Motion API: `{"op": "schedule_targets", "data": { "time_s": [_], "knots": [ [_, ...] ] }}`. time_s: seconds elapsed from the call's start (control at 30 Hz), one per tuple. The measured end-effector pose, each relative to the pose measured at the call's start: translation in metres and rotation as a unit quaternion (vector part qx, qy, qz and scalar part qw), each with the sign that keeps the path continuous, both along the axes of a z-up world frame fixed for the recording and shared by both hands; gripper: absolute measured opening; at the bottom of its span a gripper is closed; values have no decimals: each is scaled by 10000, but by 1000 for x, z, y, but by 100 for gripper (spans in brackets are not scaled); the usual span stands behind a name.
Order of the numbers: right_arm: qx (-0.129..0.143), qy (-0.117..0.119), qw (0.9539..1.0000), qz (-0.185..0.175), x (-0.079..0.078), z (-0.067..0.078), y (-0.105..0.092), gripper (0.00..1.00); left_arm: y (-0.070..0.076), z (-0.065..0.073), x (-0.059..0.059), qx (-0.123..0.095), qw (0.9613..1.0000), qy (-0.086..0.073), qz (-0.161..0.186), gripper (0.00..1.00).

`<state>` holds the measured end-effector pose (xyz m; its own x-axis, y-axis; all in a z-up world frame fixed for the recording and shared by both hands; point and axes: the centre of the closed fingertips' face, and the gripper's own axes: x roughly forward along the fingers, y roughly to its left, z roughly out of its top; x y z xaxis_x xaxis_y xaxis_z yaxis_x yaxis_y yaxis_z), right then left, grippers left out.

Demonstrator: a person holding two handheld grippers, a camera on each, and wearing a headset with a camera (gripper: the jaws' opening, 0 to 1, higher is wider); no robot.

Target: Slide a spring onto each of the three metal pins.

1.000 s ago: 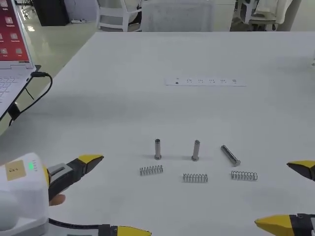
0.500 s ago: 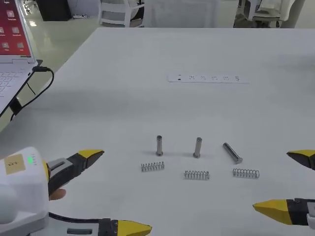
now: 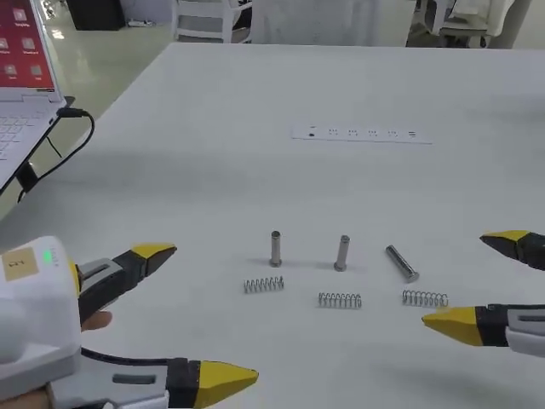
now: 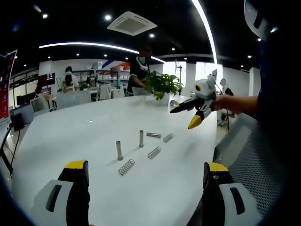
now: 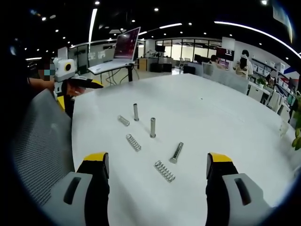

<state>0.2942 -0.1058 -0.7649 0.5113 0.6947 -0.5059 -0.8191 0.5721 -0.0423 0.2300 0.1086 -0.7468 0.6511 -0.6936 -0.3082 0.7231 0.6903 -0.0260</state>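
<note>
three metal pins sit in a row between your two tools, none of them carrying a spring yet. the left pin [image 3: 275,248] and middle pin [image 3: 342,253] stand upright on their heads, which looks meant to let a spring drop over the top. the right pin [image 3: 401,263], the one nearest your right tool [image 3: 454,279], lies tipped on its side. it will probably need lifting or standing before a spring goes on.

one spring lies flat on the tool side of each pin, apart from it and not touching: the left spring [image 3: 263,285], the middle spring [image 3: 340,300] and the right spring [image 3: 424,298]. this pairing seems set so that each spring has a short trip to its own pin. the right spring lies just beside the lower tip of your right tool, the nearest pick for that hand.

your right tool is spread wide and holds nothing, hovering at the right end of the row. your left tool [image 3: 215,311] is also spread wide and empty, off the left end, with the left spring and left pin well ahead of its tips. both appear to be in a ready stance, with no grasp begun.

the white counter [image 3: 255,128] carries a small printed label strip [image 3: 362,134] far beyond the pins. a laptop [image 3: 25,77] with a black cable [image 3: 60,145] sits past your left tool at the counter's edge.
</note>
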Motion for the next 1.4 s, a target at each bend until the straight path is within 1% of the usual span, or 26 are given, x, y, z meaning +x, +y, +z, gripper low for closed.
{"op": "schedule_targets", "data": {
  "time_s": [0.1,0.17,0.43,0.57,0.63,0.77,0.9,1.03,1.07,1.1,1.27,1.33,1.4],
  "knots": [
    [-67,-35,10000,30,7,1,2,85,2,2,5,10,10000,-31,11,99],
    [-102,-51,9999,31,12,2,3,85,4,1,8,43,10000,-34,10,99],
    [-237,-71,9997,45,26,2,9,83,5,-10,18,137,9999,60,-44,99],
    [-266,-68,9996,19,33,3,10,81,4,-12,24,127,9999,94,-52,99],
    [-289,-77,9996,-14,39,4,11,81,2,-13,26,107,9999,97,-62,99],
    [-402,-75,9991,-90,51,2,13,78,-1,-14,28,79,9999,111,-76,99],
    [-529,-11,9985,-144,61,-5,15,75,-1,-15,28,89,9998,139,-80,99],
    [-672,140,9973,-244,71,-16,15,70,-1,-15,29,73,9999,139,-61,99],
    [-712,173,9970,-252,72,-19,15,69,-1,-15,29,72,9999,138,-60,99],
    [-814,224,9961,-263,74,-23,15,68,-1,-15,29,76,9999,135,-61,99],
    [-1035,348,9936,-285,79,-36,15,63,-1,-15,29,85,9998,139,-68,99],
    [-1203,360,9916,-318,81,-42,13,62,-2,-15,29,84,9998,144,-64,99],
    [-1250,451,9905,-344,82,-46,13,60,-2,-15,29,84,9998,149,-66,99]
  ]
}}
